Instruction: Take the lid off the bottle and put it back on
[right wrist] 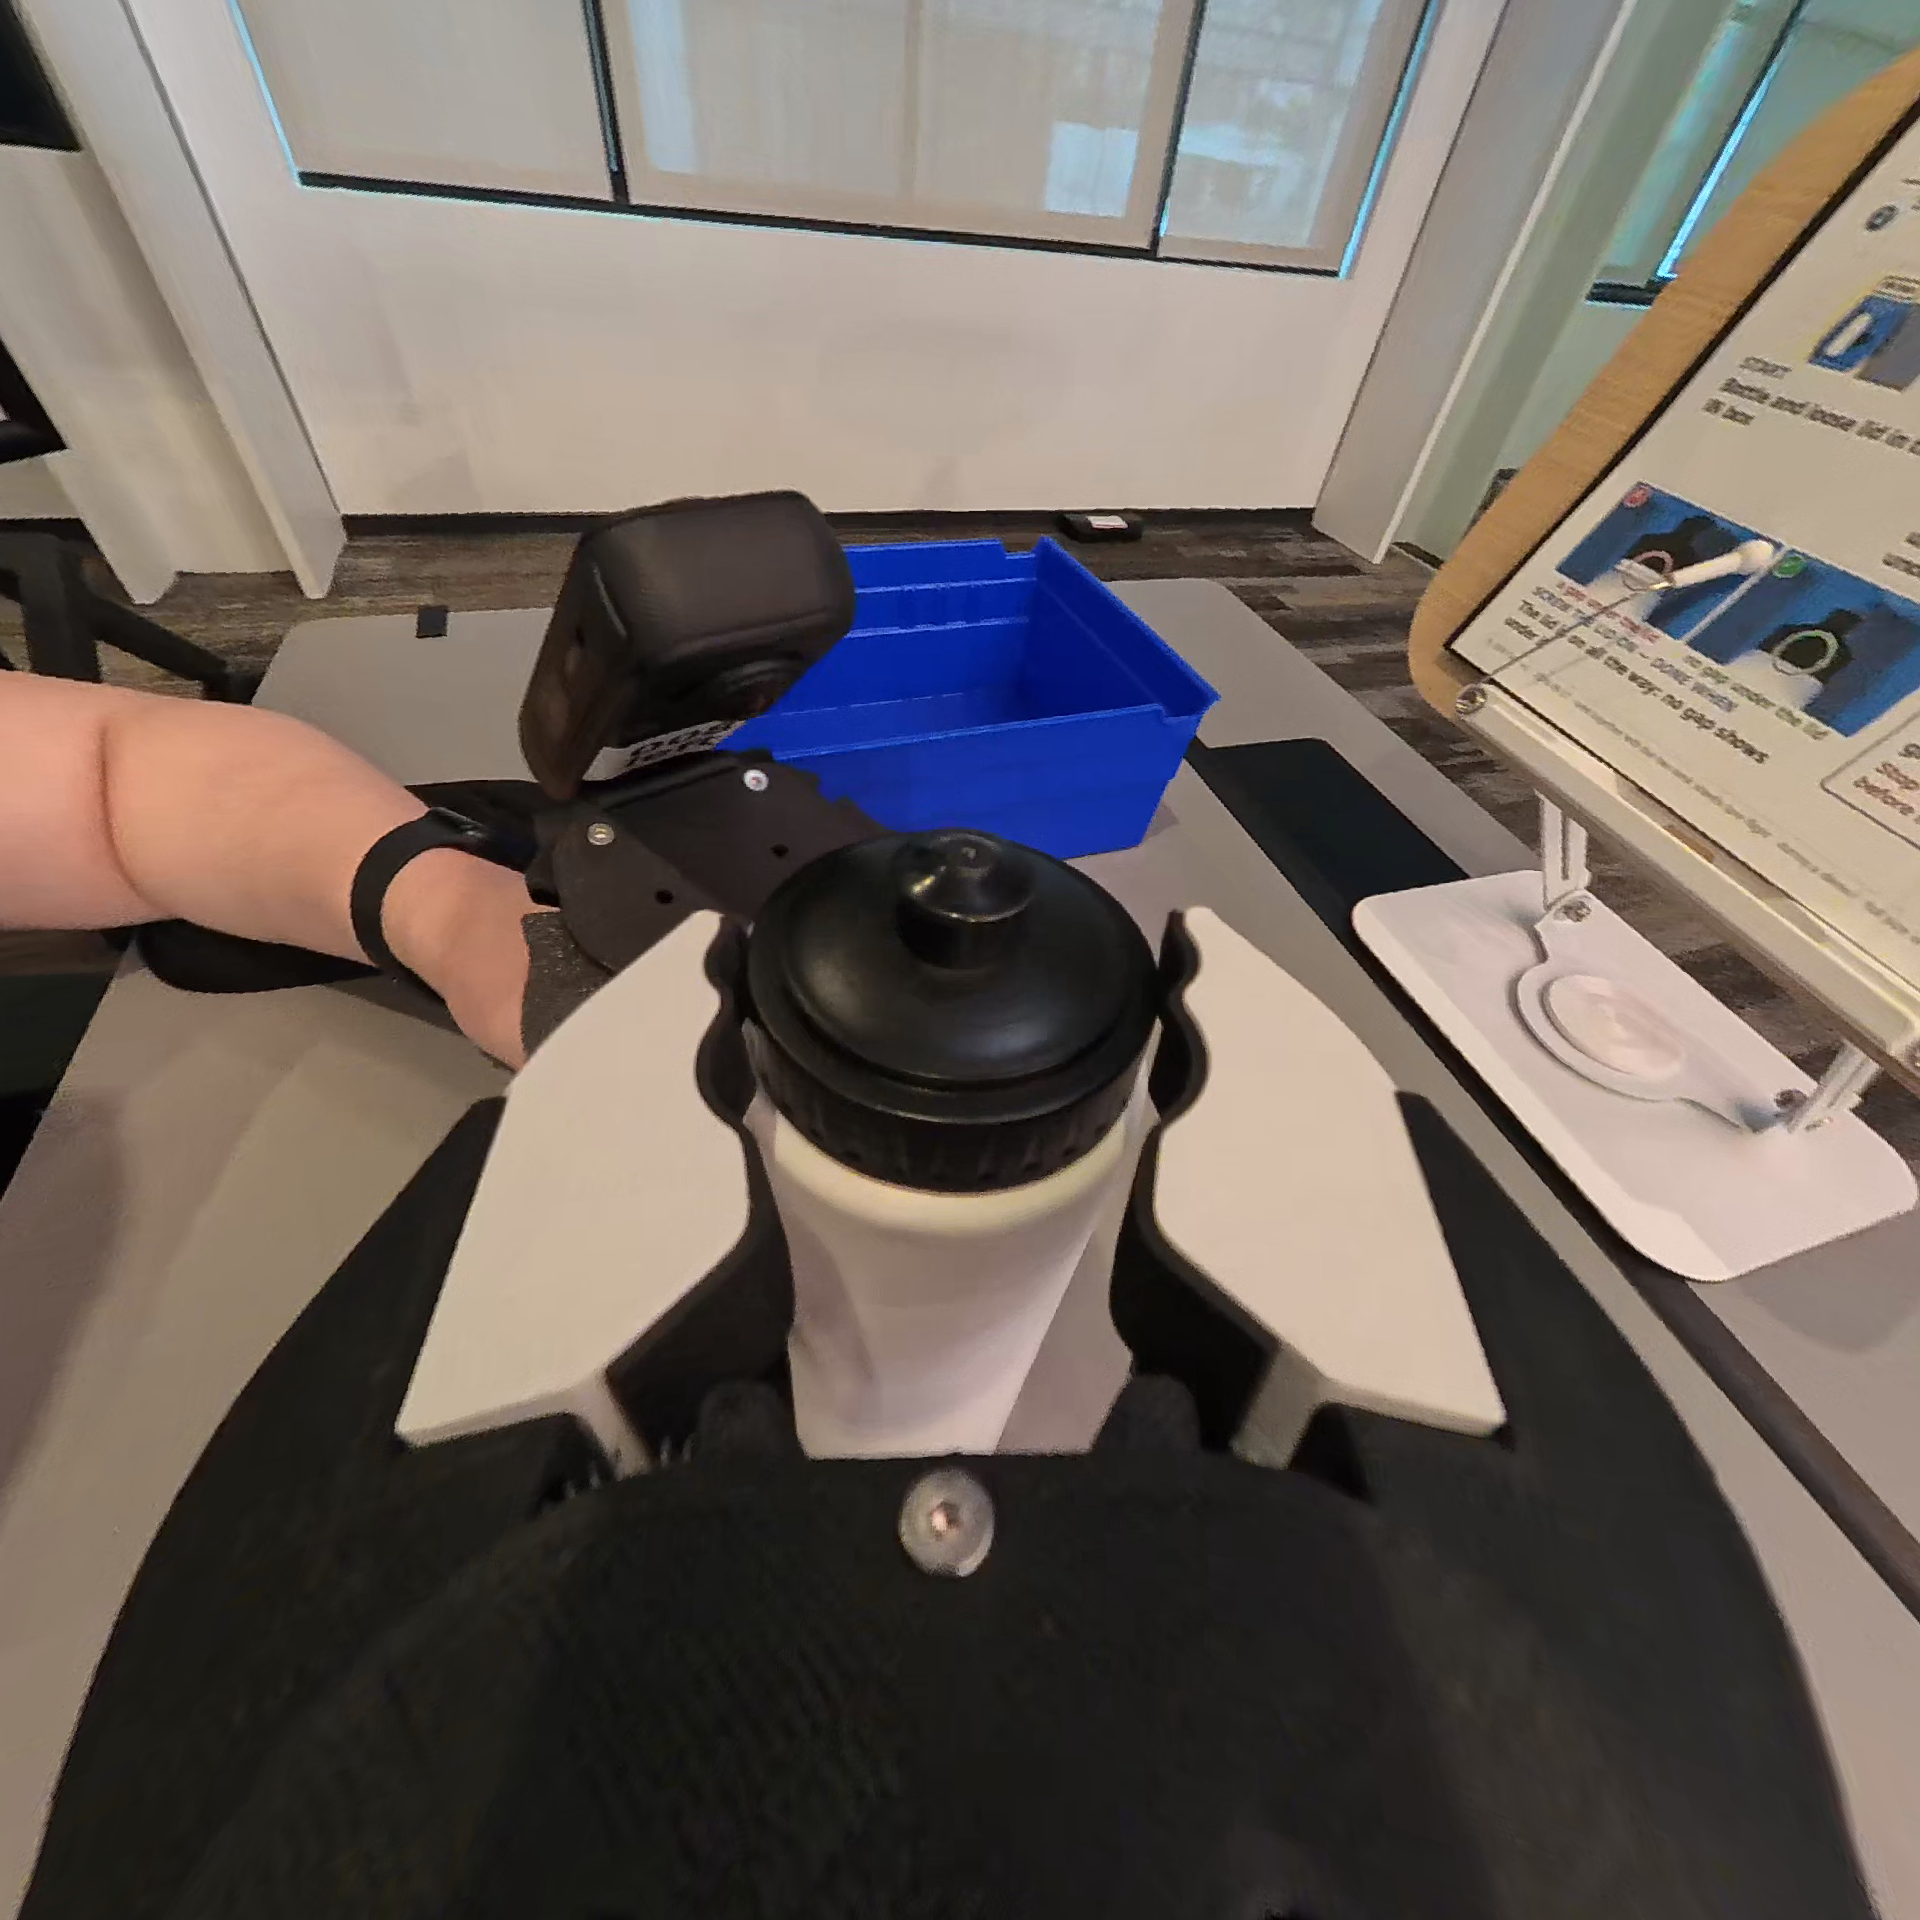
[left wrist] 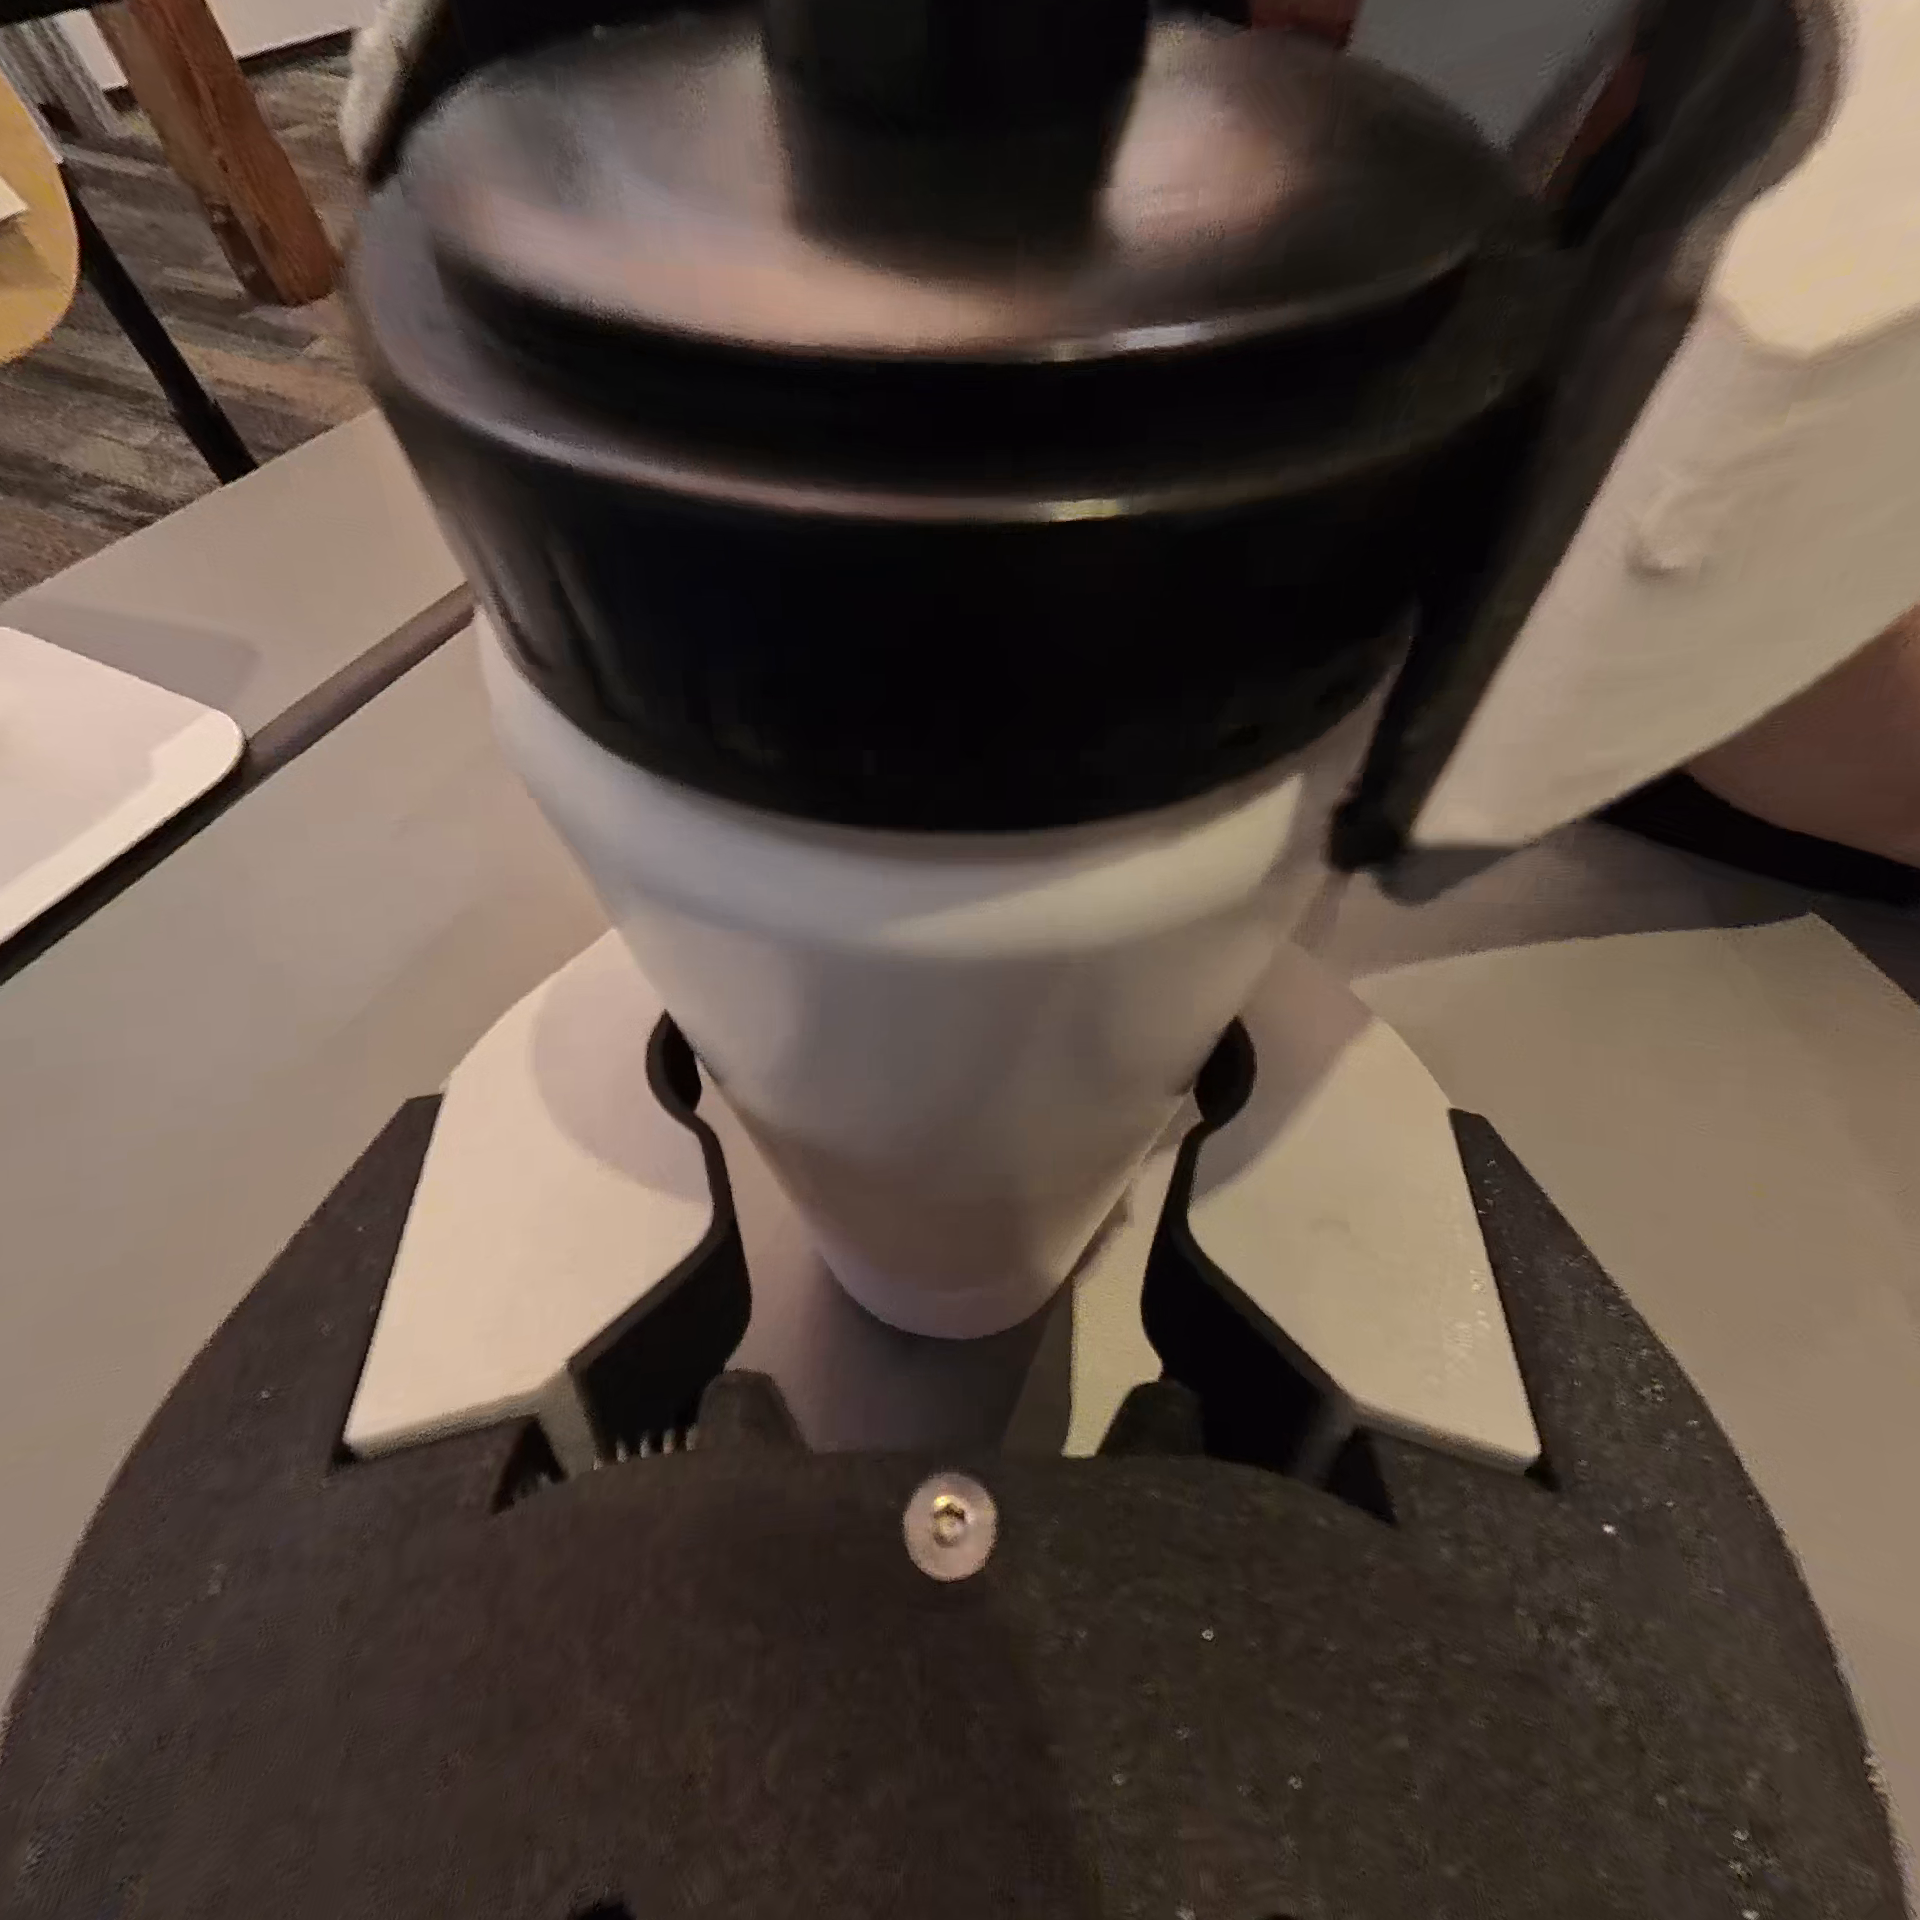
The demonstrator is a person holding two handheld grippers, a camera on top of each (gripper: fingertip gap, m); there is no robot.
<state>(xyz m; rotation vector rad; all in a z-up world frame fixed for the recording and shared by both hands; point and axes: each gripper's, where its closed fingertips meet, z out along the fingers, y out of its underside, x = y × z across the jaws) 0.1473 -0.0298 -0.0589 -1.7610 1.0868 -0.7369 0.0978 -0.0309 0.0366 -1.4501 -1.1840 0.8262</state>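
Blue bin [right wrist: 987,707] behind the capped bottle [right wrist: 925,1278] — stand [right wrist: 1621,1060] rightward.

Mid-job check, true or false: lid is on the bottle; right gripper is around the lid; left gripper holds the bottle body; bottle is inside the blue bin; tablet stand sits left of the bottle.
1. Black lid is on the white bottle: true.
2. Right gripper brackets the lid: true.
3. Left gripper grips the bottle body: true.
4. Bottle in the blue bin: false; it is in front of it.
5. Tablet stand on the left: false; right.

left tongs [left wrist: 951,1049] clamped, right tongs [right wrist: 951,997] clamped
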